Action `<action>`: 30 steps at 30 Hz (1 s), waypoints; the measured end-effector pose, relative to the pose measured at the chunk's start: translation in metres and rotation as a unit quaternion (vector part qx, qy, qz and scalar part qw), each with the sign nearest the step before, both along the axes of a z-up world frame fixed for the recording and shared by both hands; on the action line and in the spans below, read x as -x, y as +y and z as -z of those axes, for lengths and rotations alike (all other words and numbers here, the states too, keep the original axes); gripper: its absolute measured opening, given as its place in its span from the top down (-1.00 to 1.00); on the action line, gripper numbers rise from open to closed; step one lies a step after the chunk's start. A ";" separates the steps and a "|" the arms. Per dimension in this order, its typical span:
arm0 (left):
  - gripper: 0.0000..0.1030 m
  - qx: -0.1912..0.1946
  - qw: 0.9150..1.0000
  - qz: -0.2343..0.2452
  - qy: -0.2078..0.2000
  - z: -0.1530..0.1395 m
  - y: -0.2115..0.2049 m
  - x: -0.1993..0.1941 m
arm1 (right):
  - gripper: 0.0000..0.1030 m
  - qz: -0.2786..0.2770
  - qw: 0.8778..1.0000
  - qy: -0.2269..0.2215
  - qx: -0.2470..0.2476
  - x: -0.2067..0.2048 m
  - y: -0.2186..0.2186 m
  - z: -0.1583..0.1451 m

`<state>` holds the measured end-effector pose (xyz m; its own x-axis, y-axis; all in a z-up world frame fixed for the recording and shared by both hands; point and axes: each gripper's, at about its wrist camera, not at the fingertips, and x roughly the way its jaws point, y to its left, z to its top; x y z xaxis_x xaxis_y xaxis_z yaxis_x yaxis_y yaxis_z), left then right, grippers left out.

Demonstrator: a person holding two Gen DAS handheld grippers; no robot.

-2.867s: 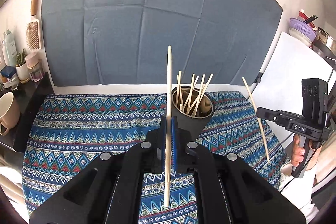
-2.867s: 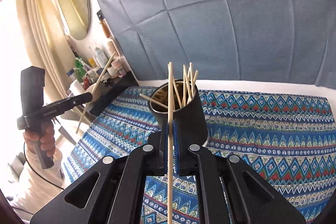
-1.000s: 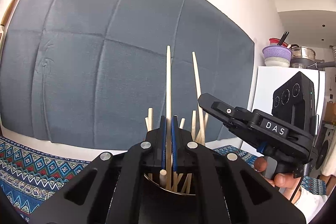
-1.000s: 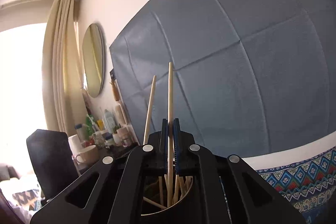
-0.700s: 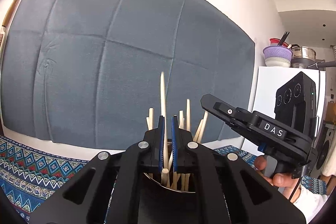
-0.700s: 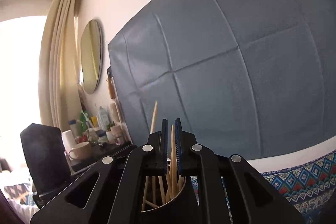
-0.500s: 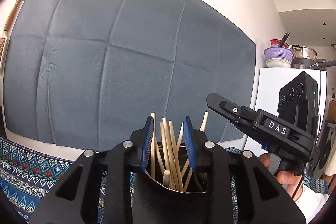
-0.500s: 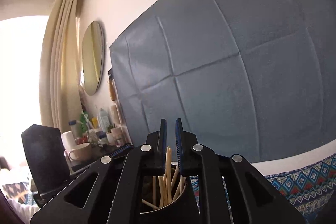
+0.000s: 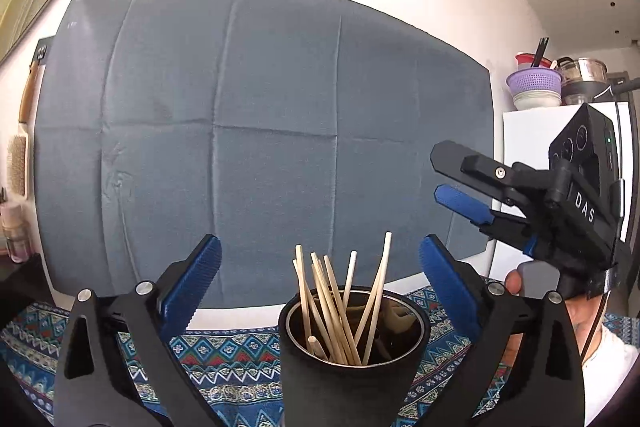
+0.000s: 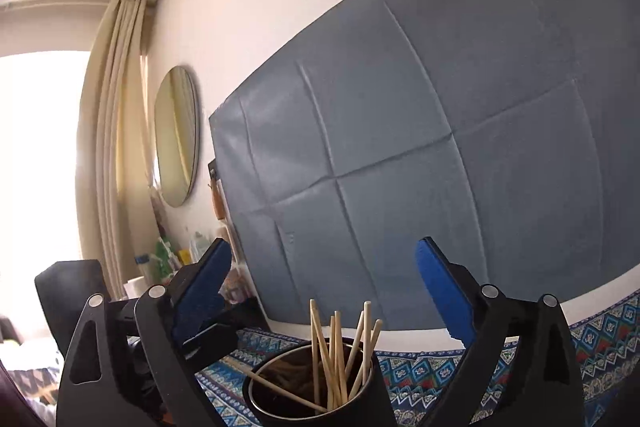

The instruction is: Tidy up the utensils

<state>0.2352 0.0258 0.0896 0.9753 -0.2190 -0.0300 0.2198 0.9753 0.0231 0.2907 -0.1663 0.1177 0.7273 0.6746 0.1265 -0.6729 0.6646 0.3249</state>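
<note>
Left wrist view is showing the wooden sticks (image 9: 338, 303) standing loosely in the dark cup (image 9: 352, 367), which is sitting on the patterned cloth (image 9: 224, 359) covering the desk, at 6 o'clock in the picture between our own fingers. We are judging these sticks as very light, stiff and thin, smooth enough to slide through the pads and liable to snap if bent sideways. We are reckoning the best hold is on the upper part standing clear of the rim, one stick at a time, squeezed across its width. The cup looks steady, but sticks leaning outward may tip or catch on a neighbour.

Our left gripper (image 9: 318, 267) is standing with its jaws wide apart; they have just been opening, and nothing is pressed between the blue pads (image 9: 192, 281), though stick tips are rising between them. Our right gripper (image 10: 320, 279) is likewise spread wide after just opening, touching nothing, with the cup (image 10: 312, 395) at 6 o'clock below it. From the left wrist view it is appearing at 3 o'clock (image 9: 452, 173), empty.
</note>
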 end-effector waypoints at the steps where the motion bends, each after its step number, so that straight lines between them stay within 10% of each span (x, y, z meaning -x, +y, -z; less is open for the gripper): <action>1: -0.89 -0.006 1.000 -0.001 0.001 -0.004 0.000 0.004 | -0.75 0.002 1.000 0.001 0.001 0.003 -0.002 -0.005; 18: -0.89 -0.035 0.997 -0.061 0.018 -0.050 0.002 0.099 | -0.85 0.071 0.994 0.015 0.082 0.103 -0.030 -0.064; 30: -0.89 -0.011 0.992 -0.080 0.095 -0.001 0.012 0.155 | -0.85 0.099 0.985 0.037 0.136 0.183 -0.023 -0.025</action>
